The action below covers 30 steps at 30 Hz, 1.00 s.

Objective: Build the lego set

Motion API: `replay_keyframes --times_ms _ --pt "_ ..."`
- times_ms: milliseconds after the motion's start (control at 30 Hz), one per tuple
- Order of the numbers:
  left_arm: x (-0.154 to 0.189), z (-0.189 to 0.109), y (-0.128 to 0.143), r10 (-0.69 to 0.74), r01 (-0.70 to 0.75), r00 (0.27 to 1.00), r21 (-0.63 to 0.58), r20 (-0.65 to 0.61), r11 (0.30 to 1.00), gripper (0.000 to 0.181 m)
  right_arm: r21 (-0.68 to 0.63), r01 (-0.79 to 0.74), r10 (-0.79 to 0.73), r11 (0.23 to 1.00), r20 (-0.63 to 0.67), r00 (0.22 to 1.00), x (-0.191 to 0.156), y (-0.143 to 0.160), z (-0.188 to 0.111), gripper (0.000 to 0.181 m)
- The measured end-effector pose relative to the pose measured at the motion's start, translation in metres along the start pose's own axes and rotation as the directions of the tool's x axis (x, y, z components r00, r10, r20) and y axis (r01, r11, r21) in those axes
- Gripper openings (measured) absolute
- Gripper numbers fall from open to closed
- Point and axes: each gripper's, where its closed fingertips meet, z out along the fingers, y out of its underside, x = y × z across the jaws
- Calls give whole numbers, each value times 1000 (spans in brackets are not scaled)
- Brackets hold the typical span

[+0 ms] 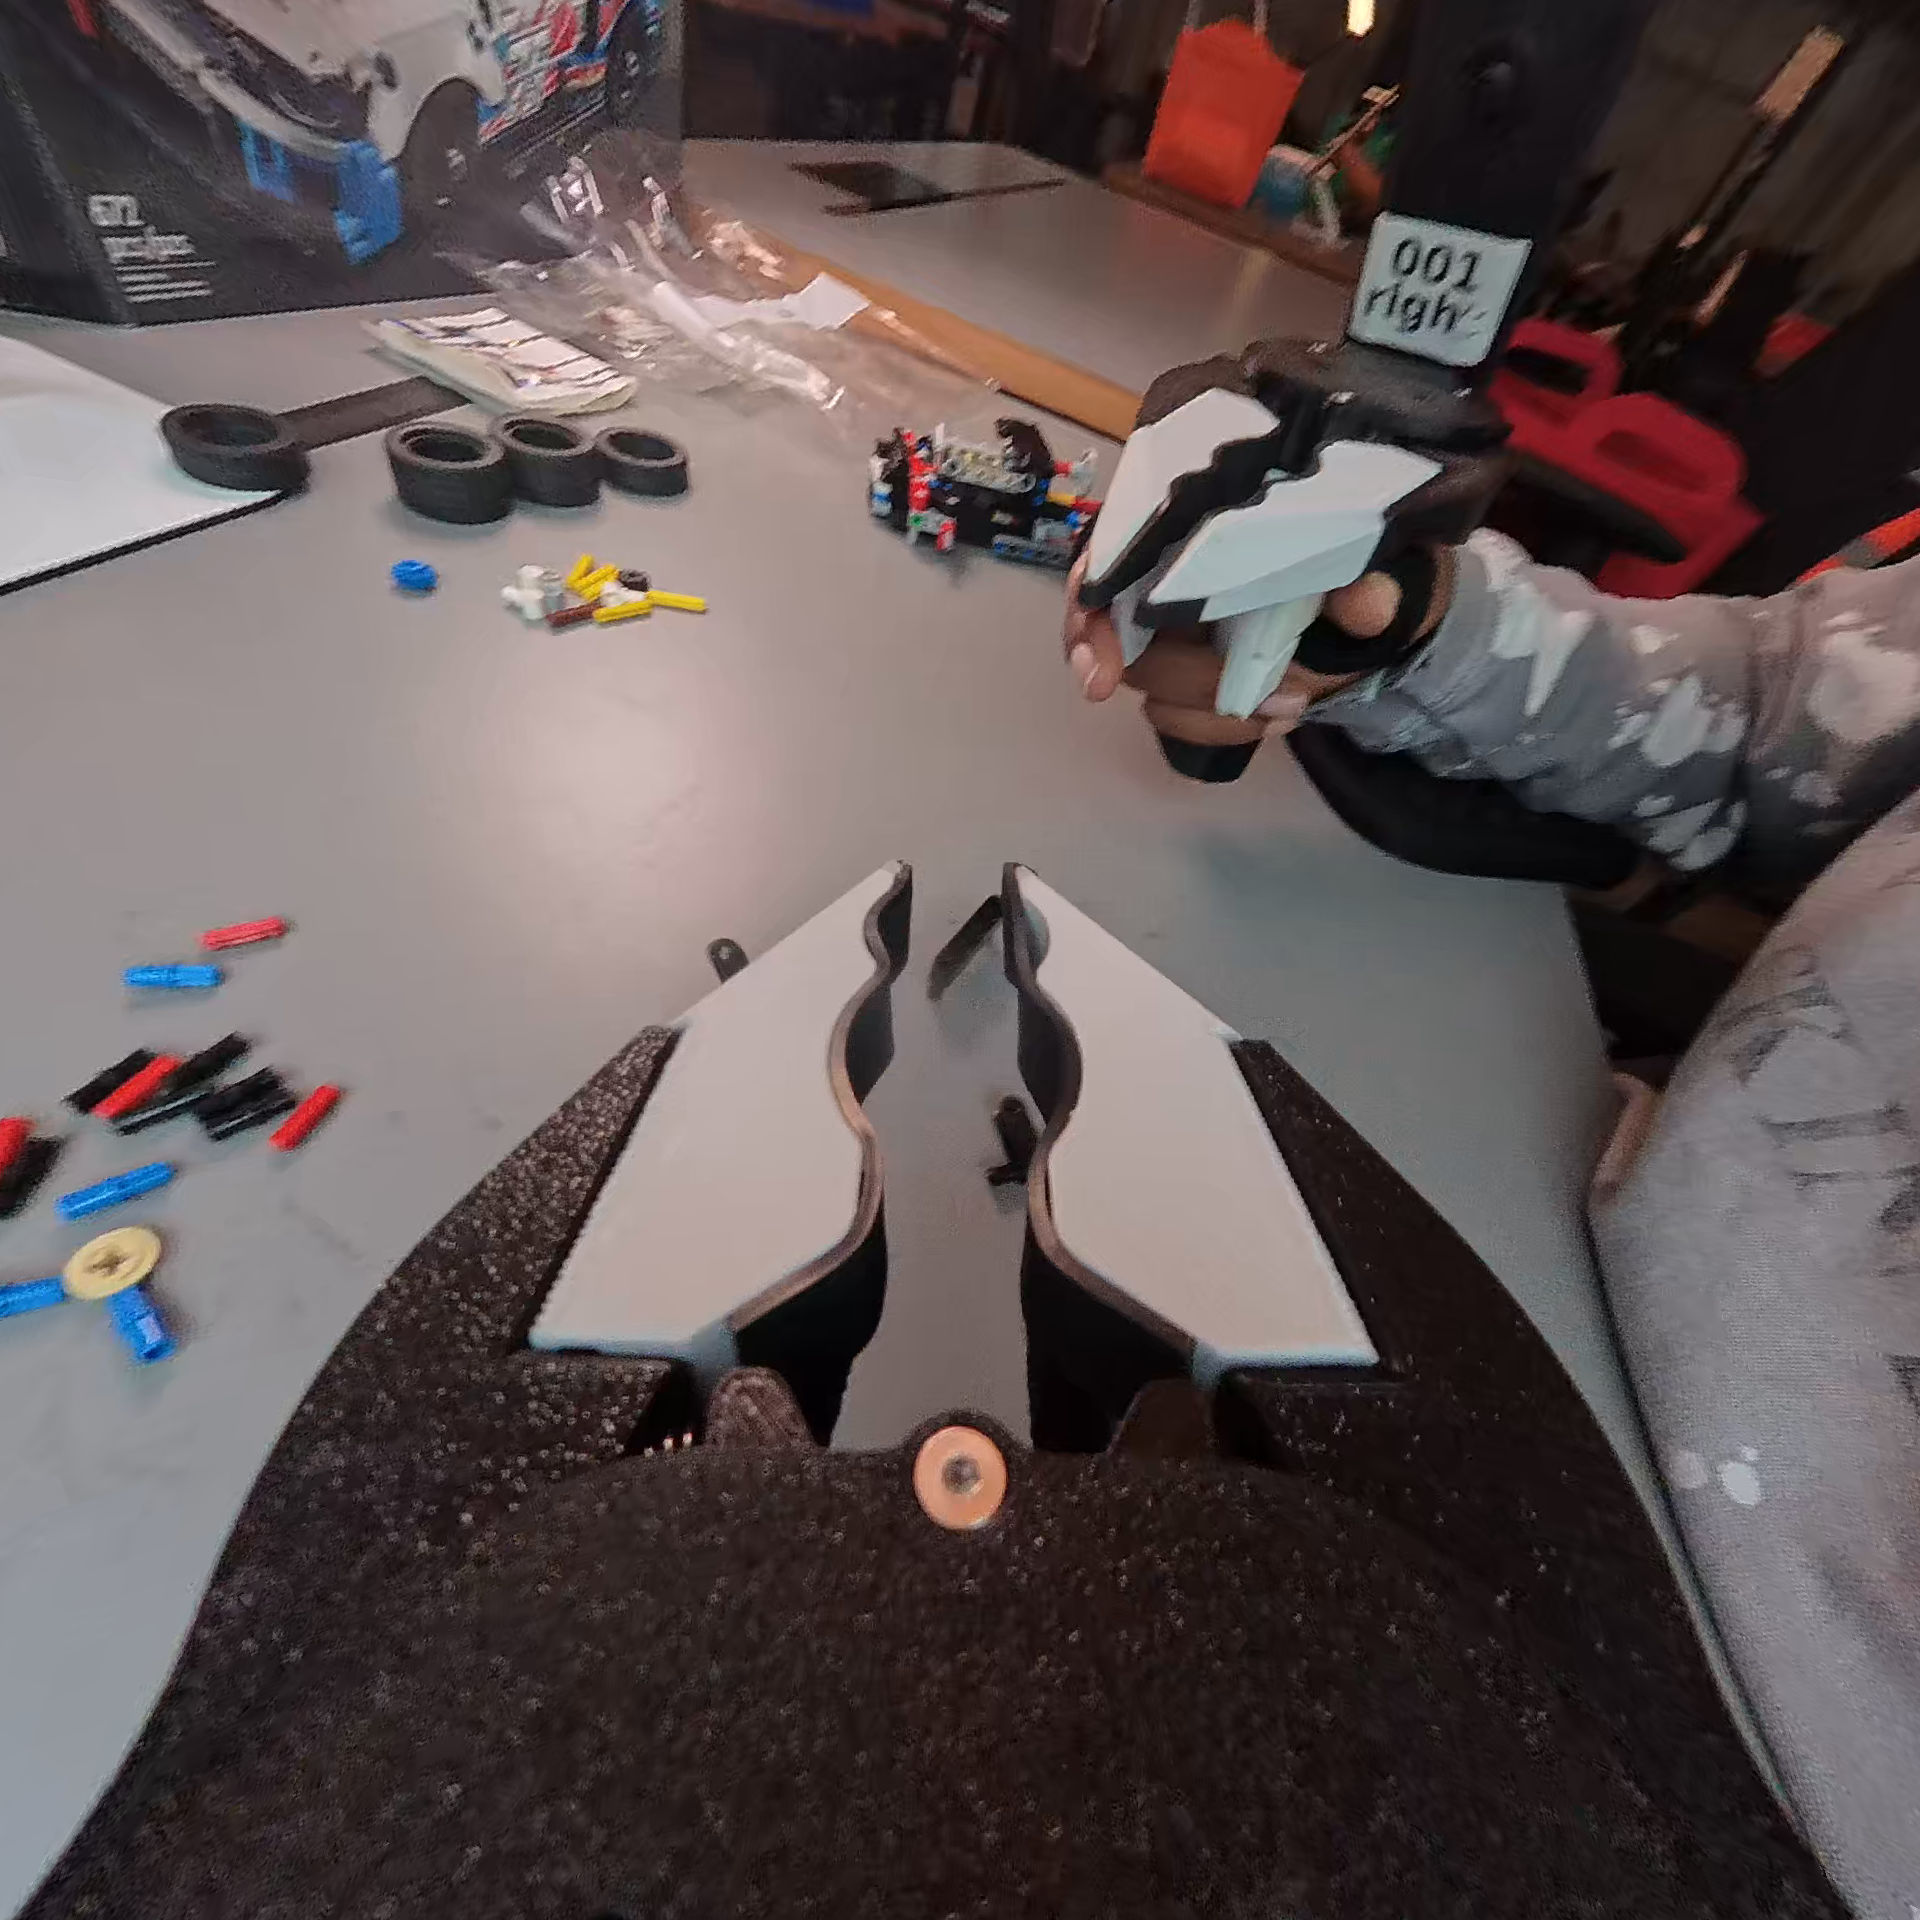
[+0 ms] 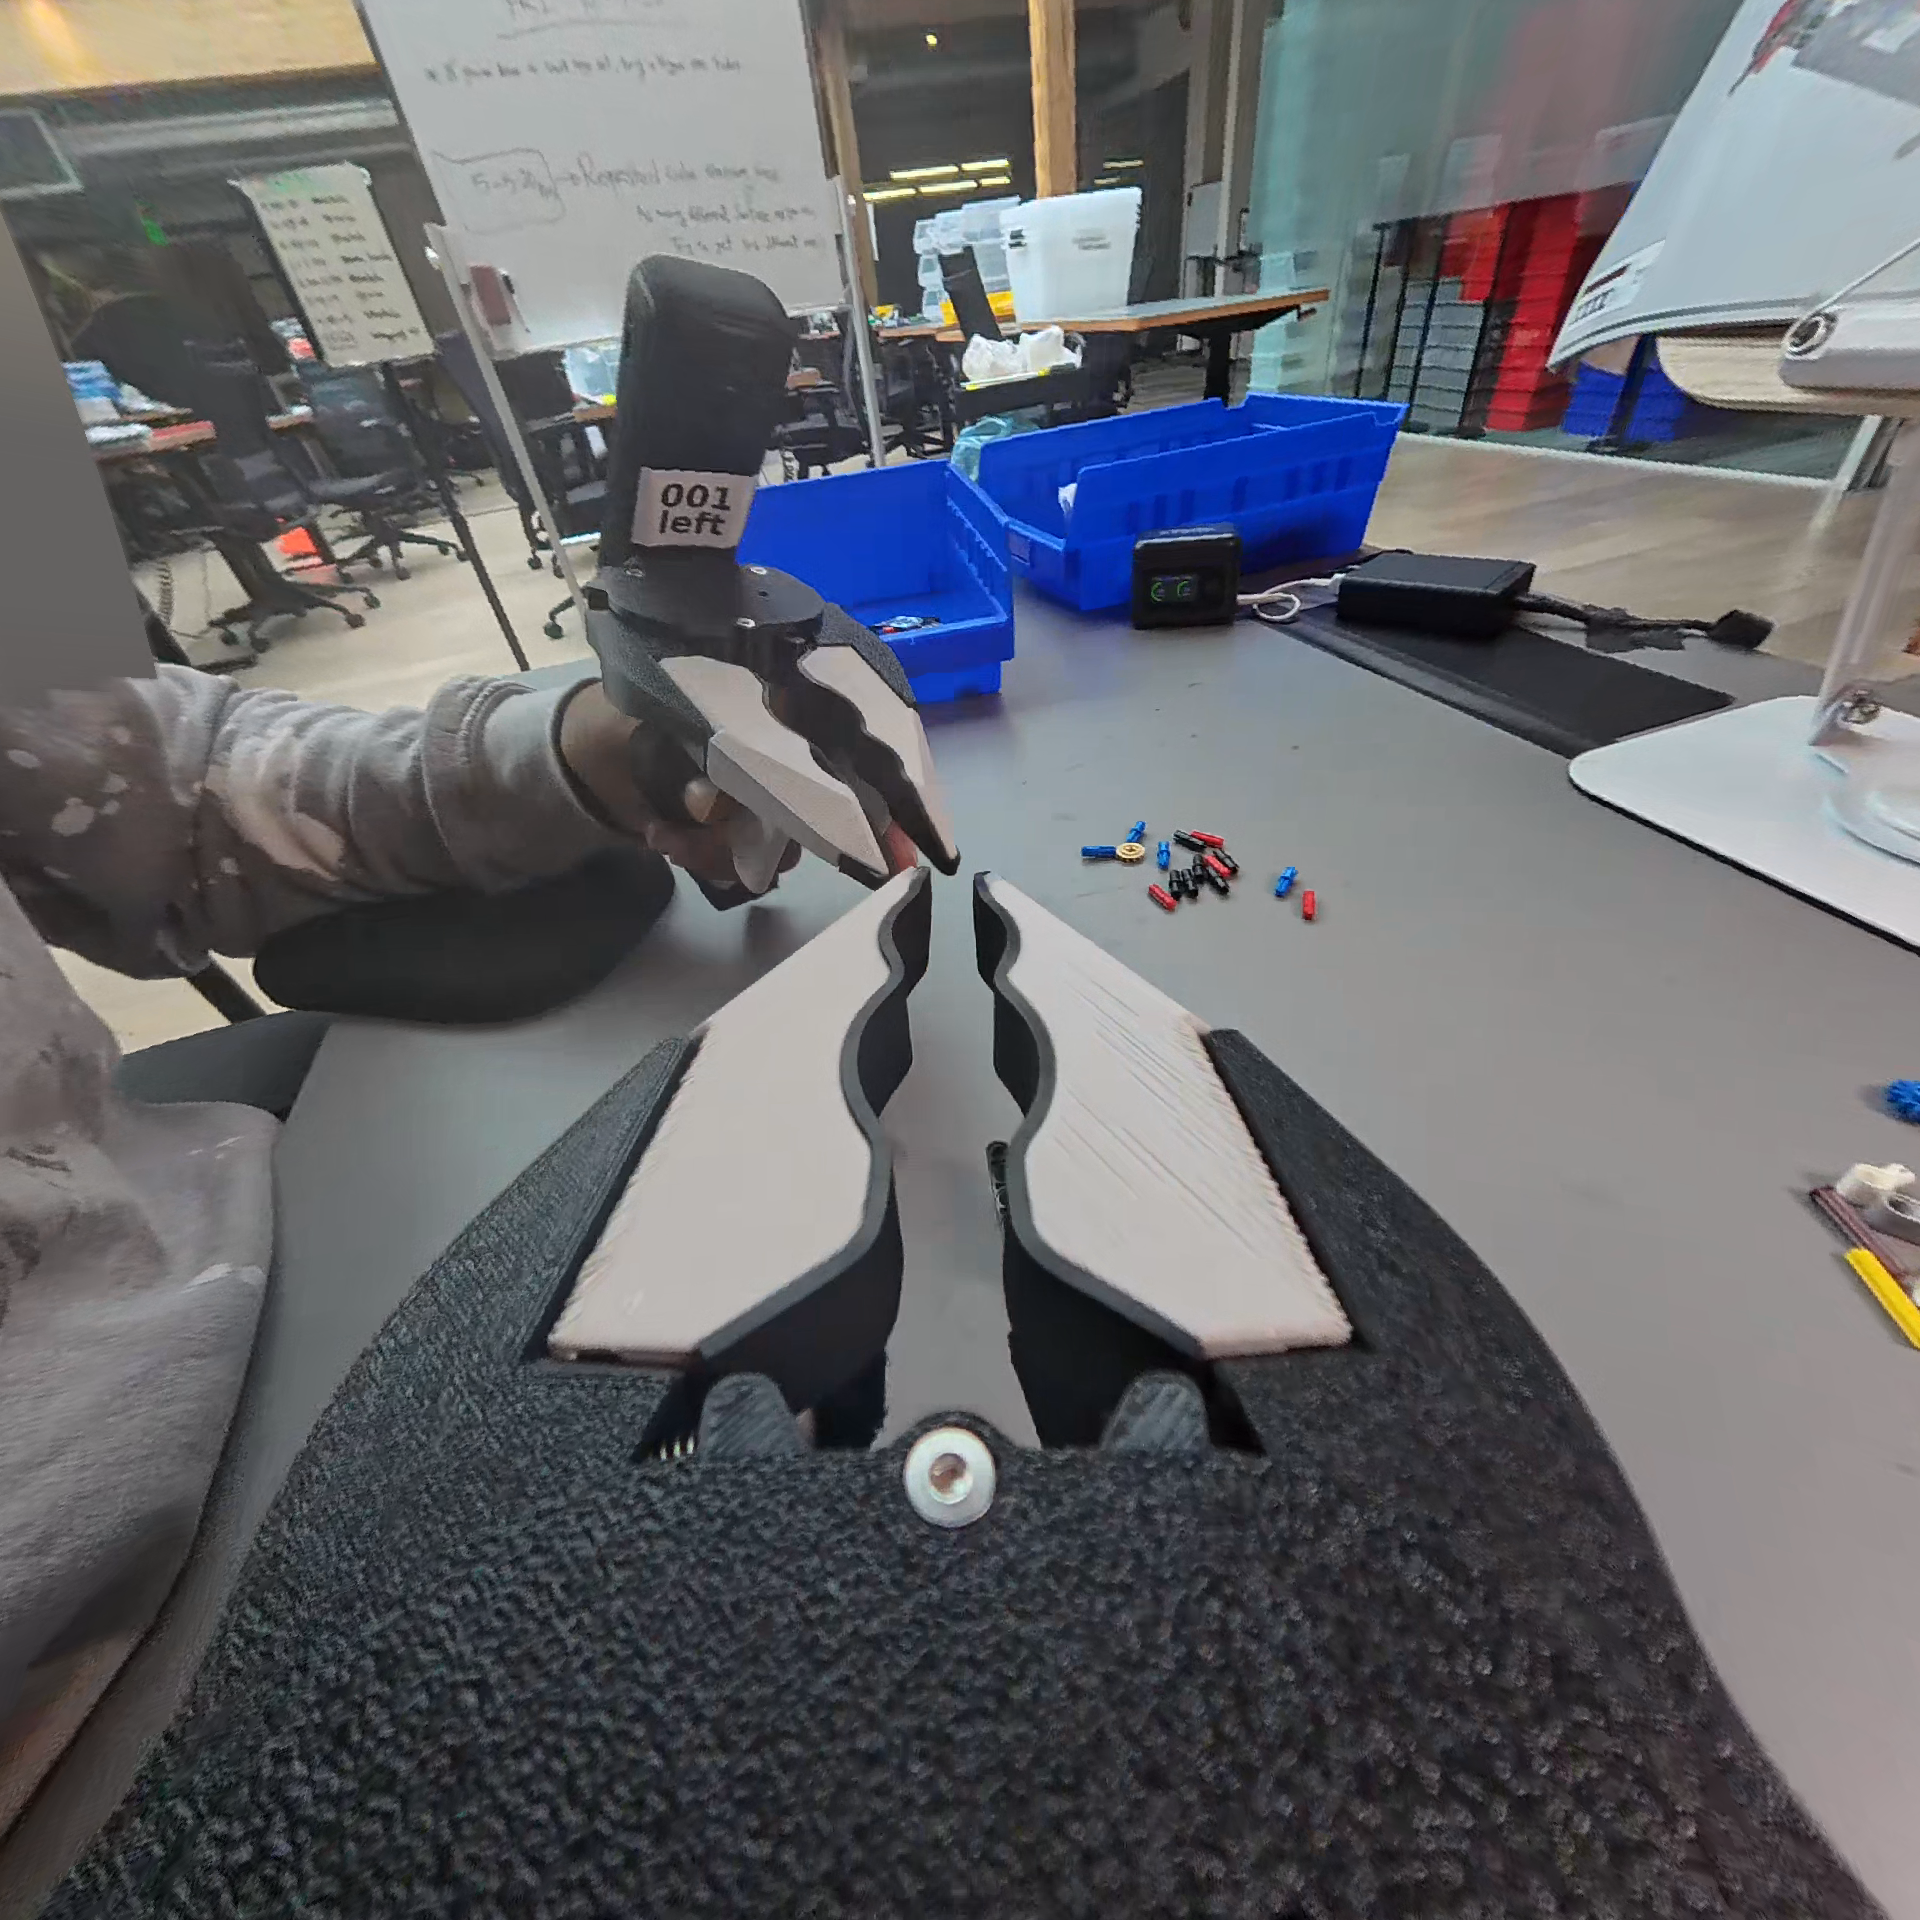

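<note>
My left gripper (image 1: pixel 958 875) hovers low over the grey table (image 1: pixel 623 779), jaws a little apart and empty; small black pieces (image 1: pixel 964 945) lie under it. My right gripper (image 2: pixel 951 881) is also slightly open and empty, its tips close to the left gripper (image 2: pixel 920 857); it shows in the left wrist view (image 1: pixel 1117 608) too. A part-built lego chassis (image 1: pixel 982 499) stands farther back. Black tires (image 1: pixel 535 462), yellow and white pieces (image 1: pixel 592 597) and red, blue and black pins (image 1: pixel 197 1091) (image 2: pixel 1195 868) lie loose.
The set's box (image 1: pixel 260 156), clear bags (image 1: pixel 707 301) and a sticker sheet (image 1: pixel 509 358) lie at the back. Blue bins (image 2: pixel 1184 488), a black device (image 2: pixel 1184 577) and a booklet stand's white base (image 2: pixel 1745 800) are across the table. The person's sleeve (image 1: pixel 1610 707) is at right. The grippers' ends are close to 7 centimeters from one another.
</note>
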Motion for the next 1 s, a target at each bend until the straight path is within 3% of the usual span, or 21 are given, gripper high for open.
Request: replay_keyframes --times_ms 100,267,533,700,867,1000 --pt "-29 -5 15 37 -25 990 -92 134 995 26 -24 -11 10 1000 -25 1000 6 6 1 7" --pt "-58 4 41 98 -40 968 -245 230 969 30 -80 13 -23 997 -136 990 28 15 -1 5" --pt "-103 48 28 220 -112 924 -328 313 938 34 -111 -73 39 991 -279 960 66 28 -16 5" --pt "-129 78 17 331 -187 889 -410 316 893 37 -133 -63 22 989 -288 958 69 32 -18 4" --pt "-135 98 20 242 -105 940 -469 241 877 40 -155 -46 0 987 -289 957 70 36 -19 4" --pt "-139 94 27 261 -104 934 -515 243 851 27 -161 -37 -11 986 -286 958 69 37 -18 4"
